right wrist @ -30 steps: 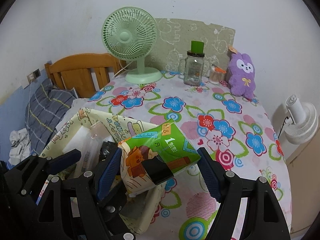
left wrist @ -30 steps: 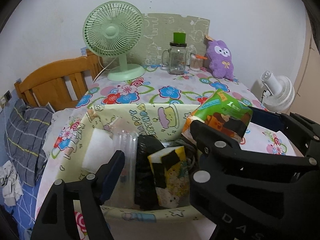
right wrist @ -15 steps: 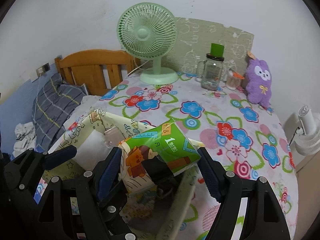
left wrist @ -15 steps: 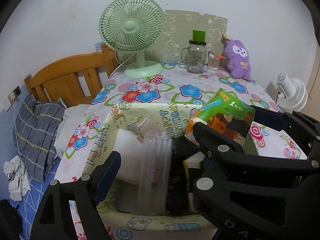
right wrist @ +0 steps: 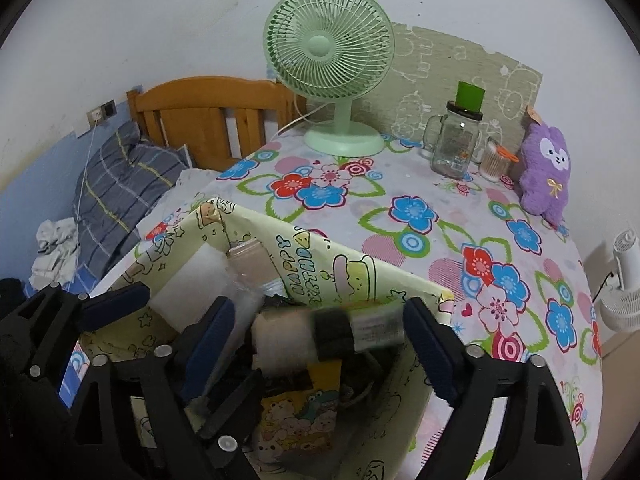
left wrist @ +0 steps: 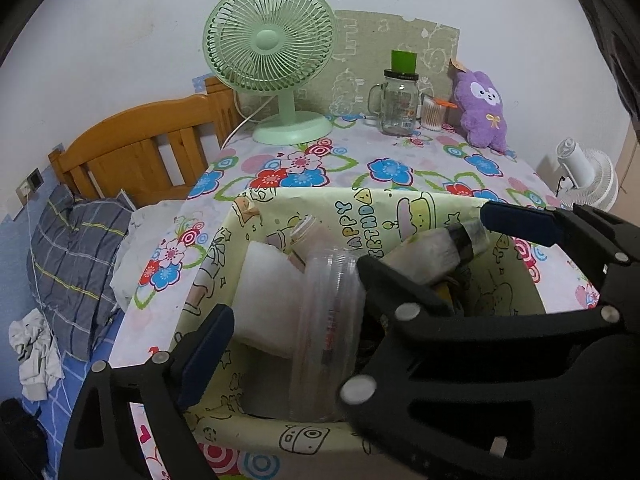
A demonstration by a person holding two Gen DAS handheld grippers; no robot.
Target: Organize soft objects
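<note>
Over the storage bin (right wrist: 362,280), right gripper (right wrist: 316,330) spread wide around a blurred tissue pack (right wrist: 328,336), contact unclear. Left gripper (left wrist: 288,312) open, empty, at 9 o'clock. Drop step; next likely withdrawal.

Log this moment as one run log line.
task: organize soft objects | right gripper: open, tissue pack between fingers, over bin | left gripper: open, over bin | plush: on table

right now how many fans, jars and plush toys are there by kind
fans: 2, green desk fan and white fan
glass jars: 2, mug jar and small jar
plush toys: 1, purple plush
total: 5
</note>
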